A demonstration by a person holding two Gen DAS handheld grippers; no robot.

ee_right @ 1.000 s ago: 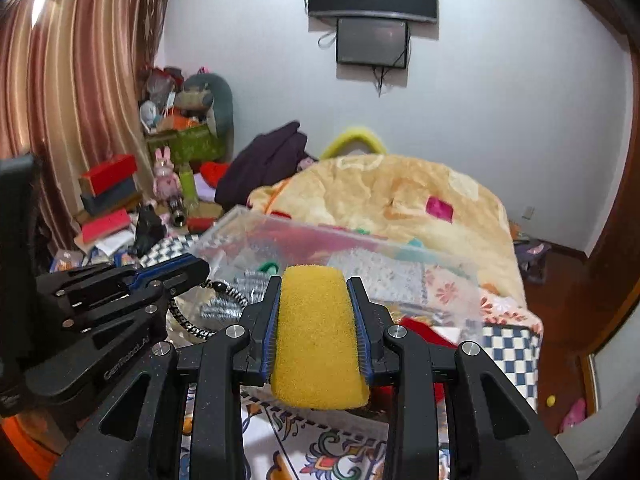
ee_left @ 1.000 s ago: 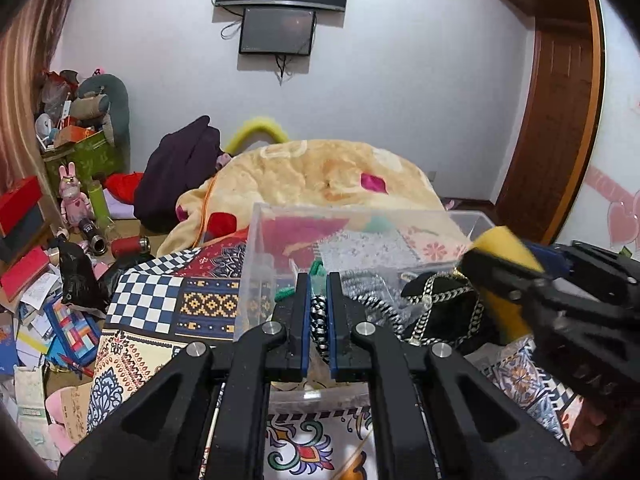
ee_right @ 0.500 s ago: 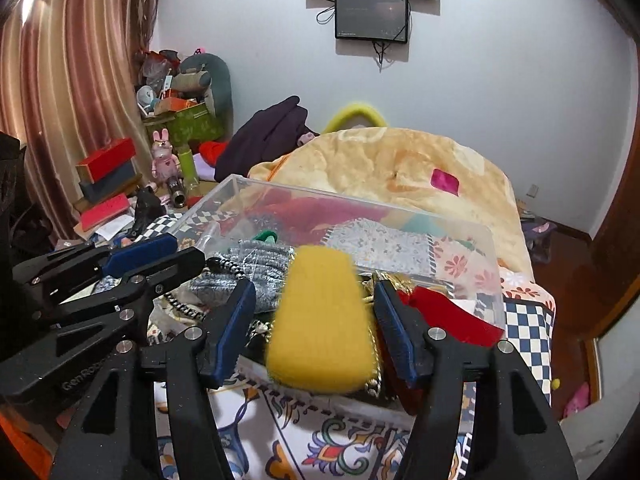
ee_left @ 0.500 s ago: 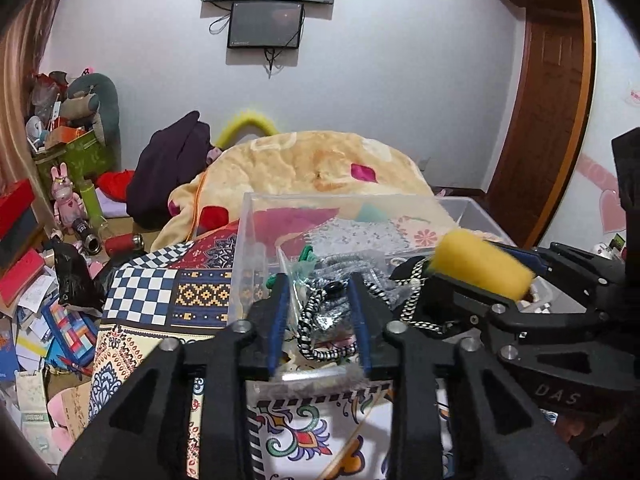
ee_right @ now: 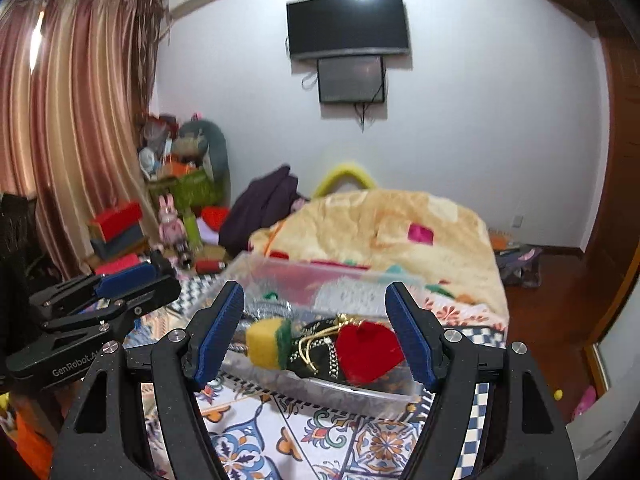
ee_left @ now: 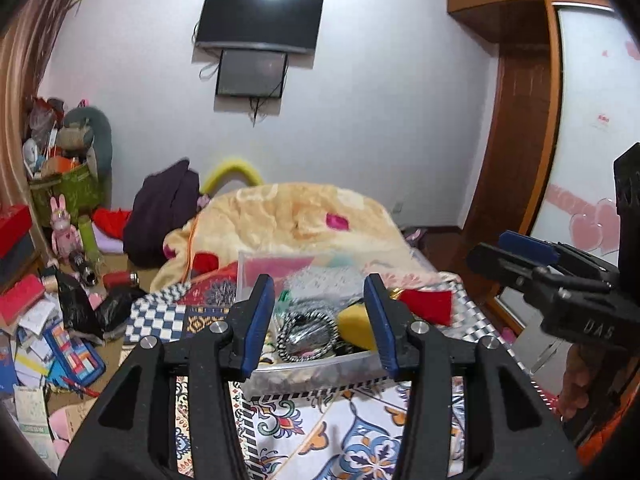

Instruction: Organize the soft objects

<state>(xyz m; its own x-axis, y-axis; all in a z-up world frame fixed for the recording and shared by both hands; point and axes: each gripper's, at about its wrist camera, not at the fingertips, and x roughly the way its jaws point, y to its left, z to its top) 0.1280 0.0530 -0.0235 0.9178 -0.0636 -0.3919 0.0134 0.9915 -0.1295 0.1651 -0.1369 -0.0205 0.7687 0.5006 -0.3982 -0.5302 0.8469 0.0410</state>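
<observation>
A: Right wrist view, item one: left gripper (ee_right: 120, 284) at far left, jaw state unreadable here. Item two?

B: Right gripper (ee_right: 316, 332), jaws spread wide, nothing between them. Yellow sponge (ee_right: 266, 342) lies inside the clear bin (ee_right: 360, 394), beside a red cloth (ee_right: 368, 350).

A: Left wrist view?

B: Left gripper (ee_left: 320, 318) jaws spread, empty; a possibly beaded black-and-white pouch (ee_left: 306, 336) lies left of the sponge (ee_left: 354, 326).
</observation>
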